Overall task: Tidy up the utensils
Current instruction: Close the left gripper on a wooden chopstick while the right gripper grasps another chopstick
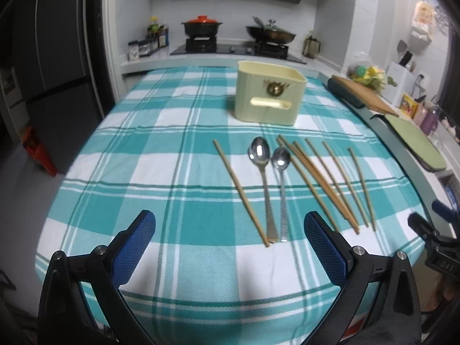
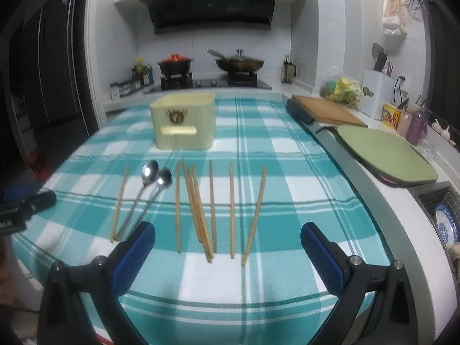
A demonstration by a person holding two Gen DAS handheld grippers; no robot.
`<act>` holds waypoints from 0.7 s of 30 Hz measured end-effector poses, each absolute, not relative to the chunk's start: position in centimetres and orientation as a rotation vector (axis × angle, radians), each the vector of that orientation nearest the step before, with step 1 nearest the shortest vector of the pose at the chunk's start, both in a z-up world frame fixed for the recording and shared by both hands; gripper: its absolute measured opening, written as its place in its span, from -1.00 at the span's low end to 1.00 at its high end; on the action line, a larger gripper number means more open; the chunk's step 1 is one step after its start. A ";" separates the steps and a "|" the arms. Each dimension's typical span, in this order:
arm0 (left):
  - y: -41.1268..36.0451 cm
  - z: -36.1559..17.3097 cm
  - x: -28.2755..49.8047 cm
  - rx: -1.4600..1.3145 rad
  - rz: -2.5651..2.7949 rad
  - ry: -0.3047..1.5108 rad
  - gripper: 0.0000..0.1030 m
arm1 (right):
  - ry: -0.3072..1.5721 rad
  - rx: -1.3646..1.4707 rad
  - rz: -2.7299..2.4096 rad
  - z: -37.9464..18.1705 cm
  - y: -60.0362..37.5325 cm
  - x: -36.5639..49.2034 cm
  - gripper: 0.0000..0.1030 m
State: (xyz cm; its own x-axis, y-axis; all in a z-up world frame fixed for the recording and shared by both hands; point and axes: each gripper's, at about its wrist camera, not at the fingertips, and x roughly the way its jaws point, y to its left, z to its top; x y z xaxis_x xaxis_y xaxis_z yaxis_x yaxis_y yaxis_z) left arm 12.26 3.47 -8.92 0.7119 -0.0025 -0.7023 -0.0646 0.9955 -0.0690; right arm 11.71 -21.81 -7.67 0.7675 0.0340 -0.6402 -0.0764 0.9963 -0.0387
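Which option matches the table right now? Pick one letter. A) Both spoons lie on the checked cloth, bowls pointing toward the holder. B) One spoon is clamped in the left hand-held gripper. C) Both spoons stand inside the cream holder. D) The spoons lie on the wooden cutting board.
A: the two spoons lie side by side on the checked cloth, bowls toward the cream holder, and the left hand-held gripper is open and empty.

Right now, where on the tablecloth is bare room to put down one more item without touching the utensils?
The checked tablecloth is bare left of the lone chopstick, and again between the rightmost chopstick and the table edge by the green board. The strip nearest both open claws is free too. The middle is crowded: two spoons, chopsticks lying close, the cream holder behind.
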 end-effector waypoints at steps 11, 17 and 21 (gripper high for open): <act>6.6 -13.0 21.9 -0.157 0.096 0.877 0.99 | 0.840 0.054 -0.015 -10.8 -28.5 17.0 0.96; 5.3 -16.2 26.8 -0.080 0.143 0.937 0.99 | 0.881 0.080 0.024 -12.5 -29.4 22.0 0.46; 4.4 -18.1 28.1 -0.013 0.170 0.973 0.98 | 0.933 0.154 0.046 -14.3 -30.0 25.6 0.28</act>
